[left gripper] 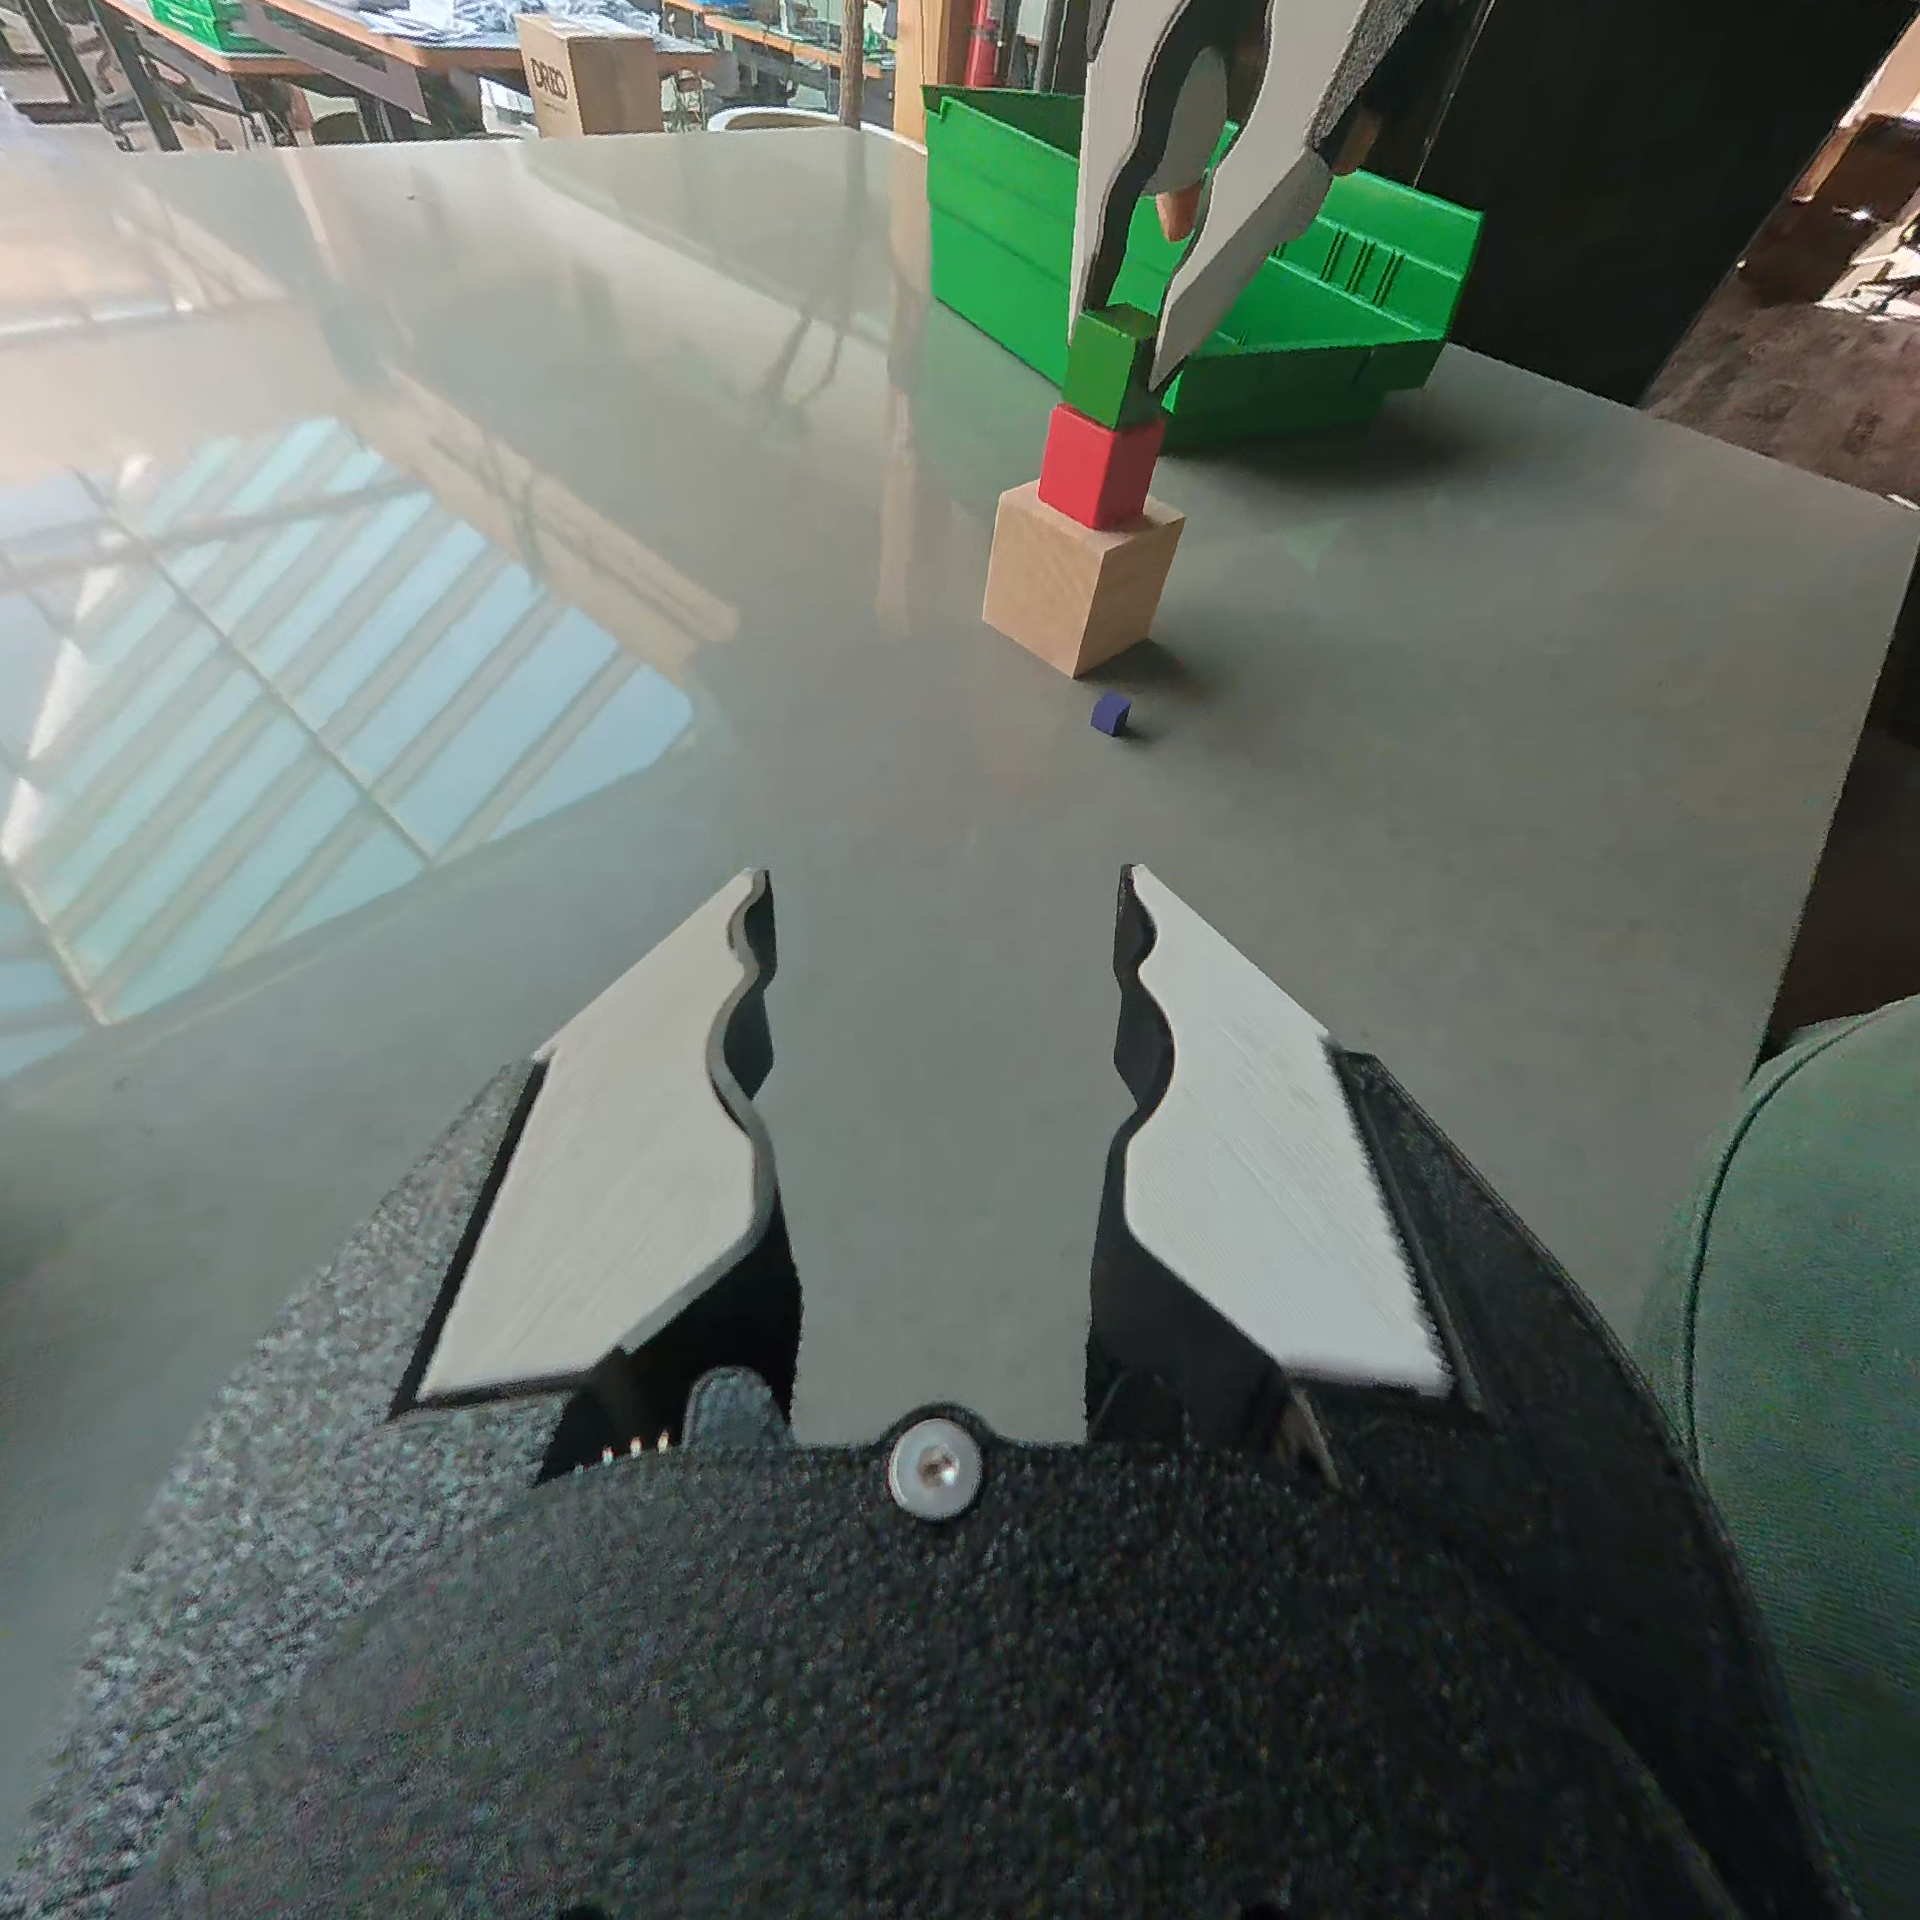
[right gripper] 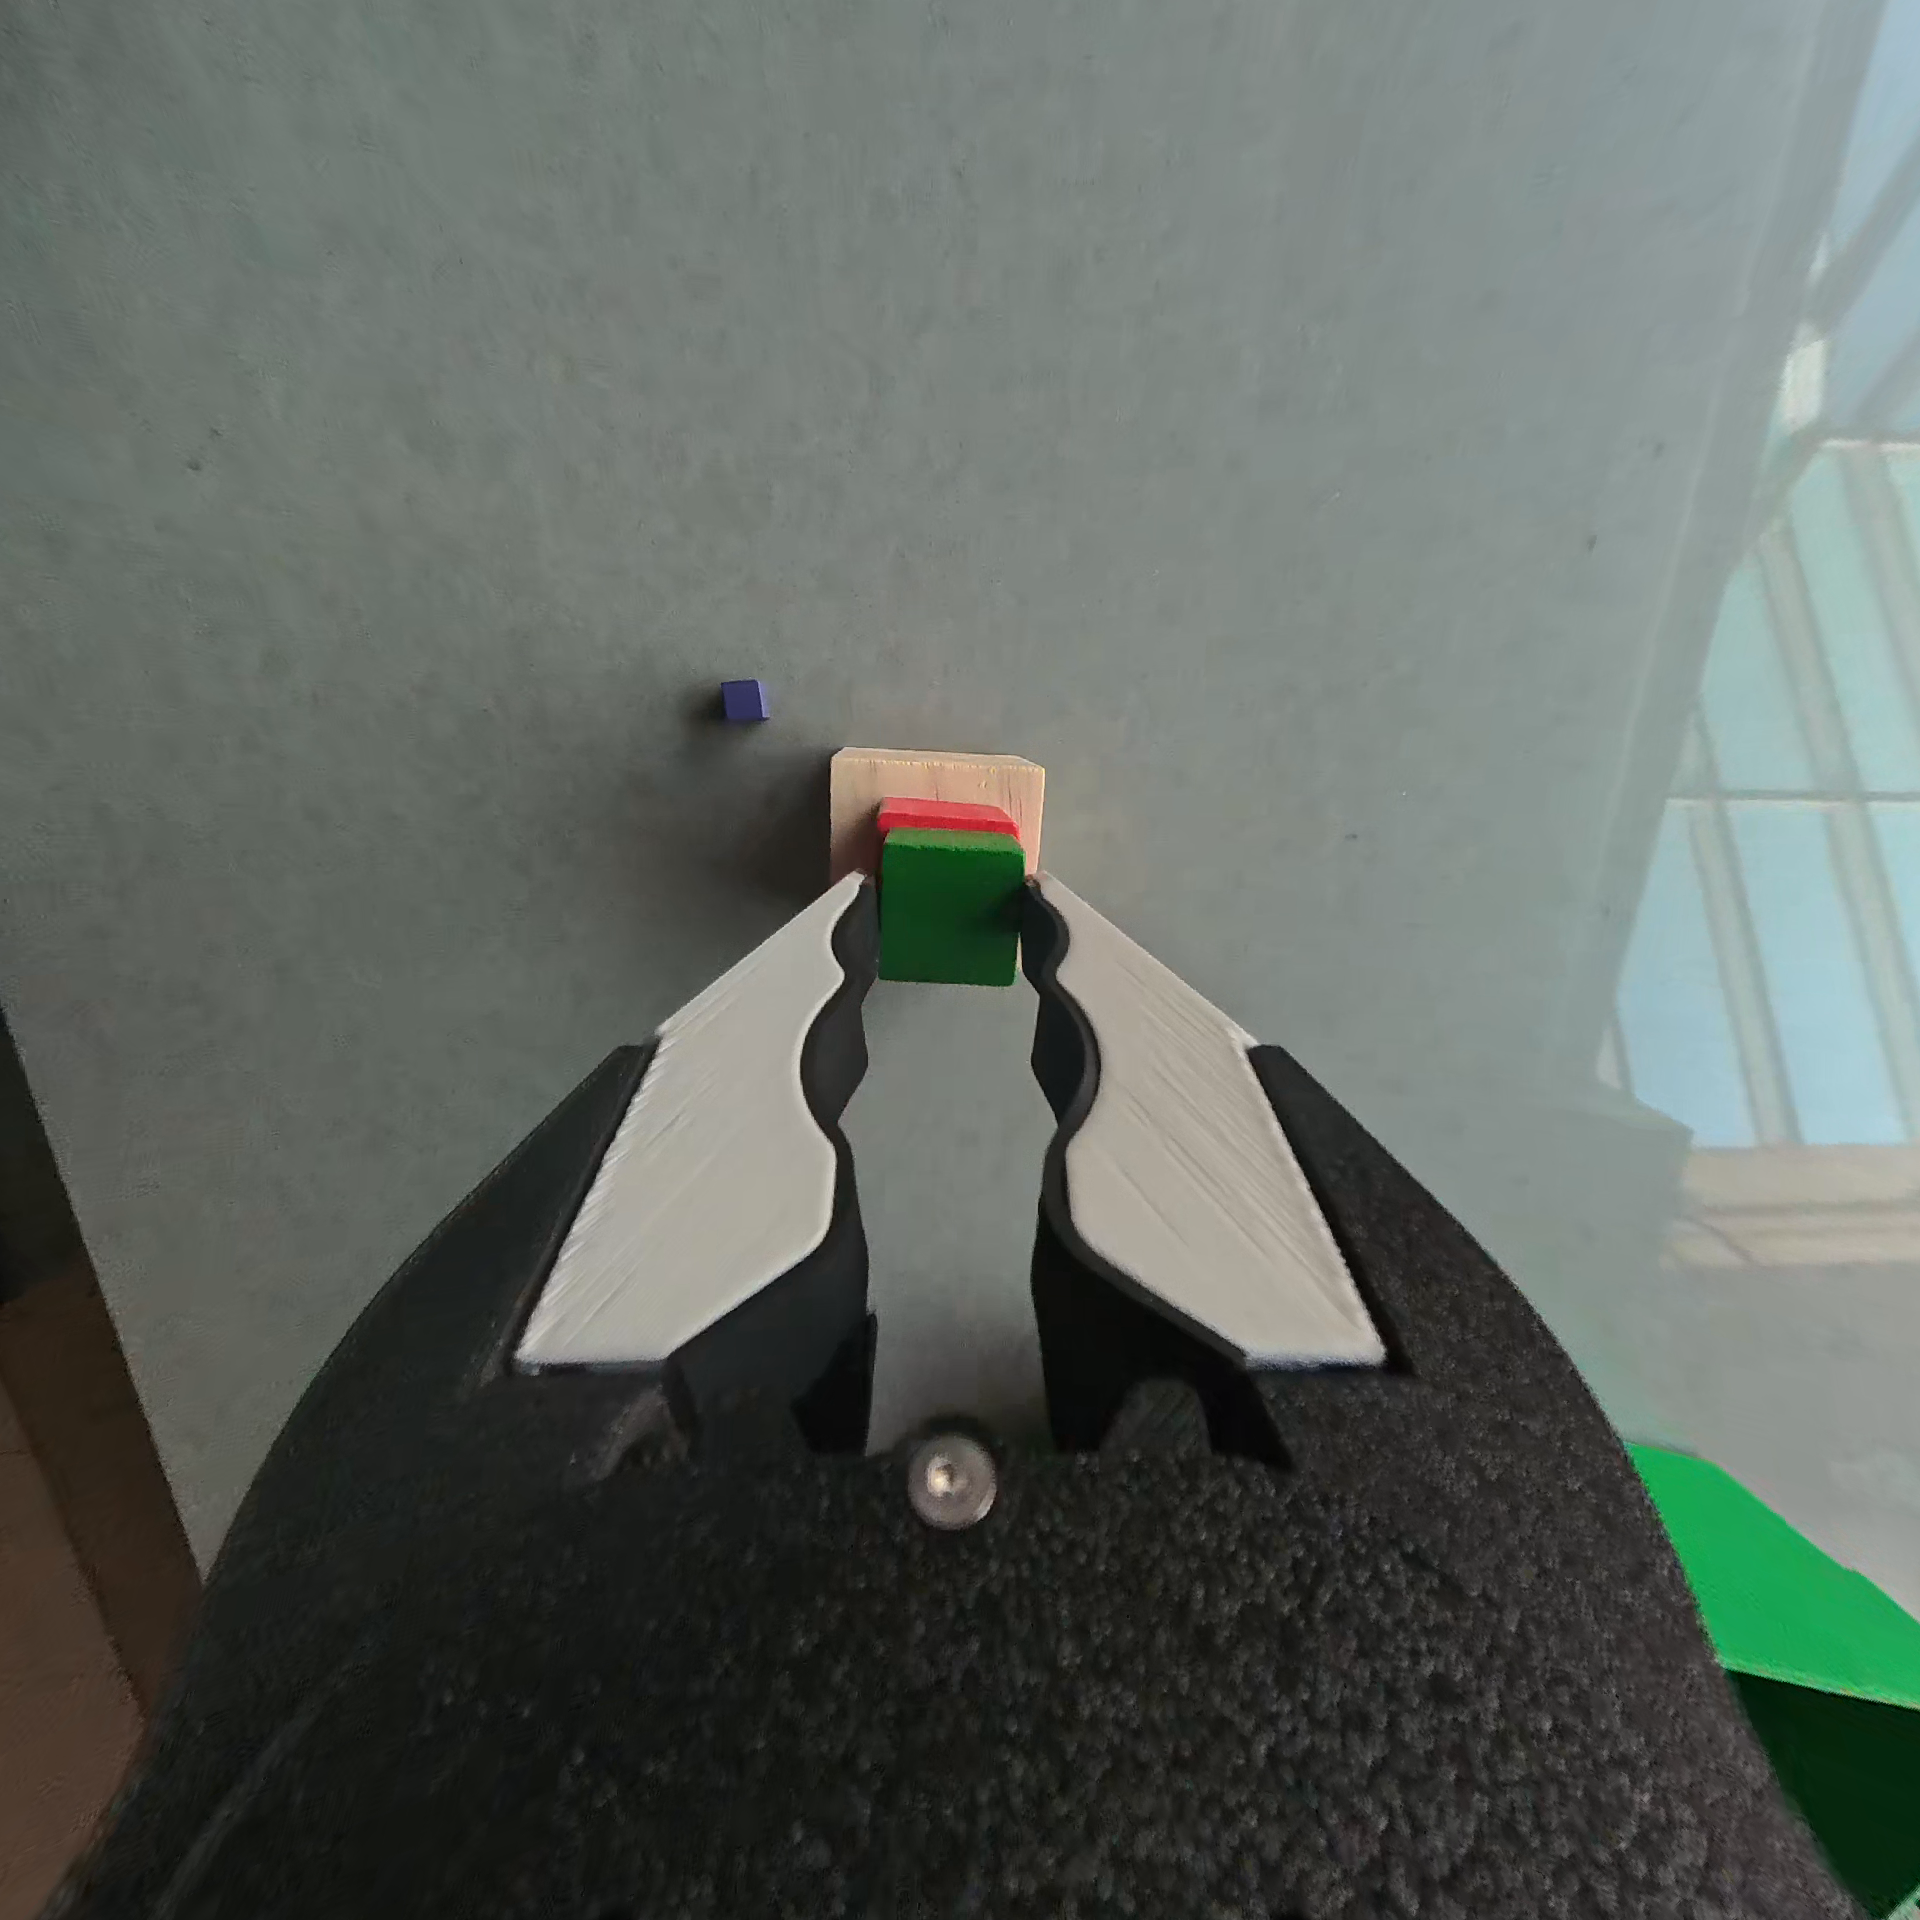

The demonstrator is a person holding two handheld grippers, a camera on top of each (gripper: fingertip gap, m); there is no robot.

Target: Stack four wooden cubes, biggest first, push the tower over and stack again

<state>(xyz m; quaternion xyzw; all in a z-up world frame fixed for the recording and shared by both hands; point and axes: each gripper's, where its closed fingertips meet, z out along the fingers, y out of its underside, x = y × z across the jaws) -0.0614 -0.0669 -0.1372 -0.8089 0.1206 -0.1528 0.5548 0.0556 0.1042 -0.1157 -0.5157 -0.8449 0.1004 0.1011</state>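
The left claw (left gripper: 945, 883) hangs low over the near part of the grey bench (left gripper: 520, 520), its two fingers spread apart with only bare surface between them; it touches nothing and sits well apart from the blocks.

Farther out, toward the right edge of the bench, a tiny blue cube (left gripper: 1110, 715) lies alone, just beside the near corner of a pale wooden block (left gripper: 1075, 582). That block carries a smaller red block (left gripper: 1103, 465), which sits toward one side of the wooden top instead of centred. On the red one rests a green block (left gripper: 1107, 379), and the right claw (left gripper: 1127, 358) comes down from above with its fingers closed against the green block's sides. In the right wrist view the same green block (right gripper: 948, 909) sits between the fingertips of the right claw (right gripper: 945, 881), with the red block (right gripper: 945, 816) and wooden block (right gripper: 935, 779) peeking out beyond it and the blue cube (right gripper: 743, 700) off to one side.

Beyond the stack, at the far right corner, stands a green plastic bin (left gripper: 997, 239).

The risk, as I judge it, lies in that column: each layer is offset from the one below, so any sideways drag as the fingers part, or one fingertip sticking to the green face, could slide the top block off or tip the red one with it. A falling block could also knock the blue cube toward the right edge.
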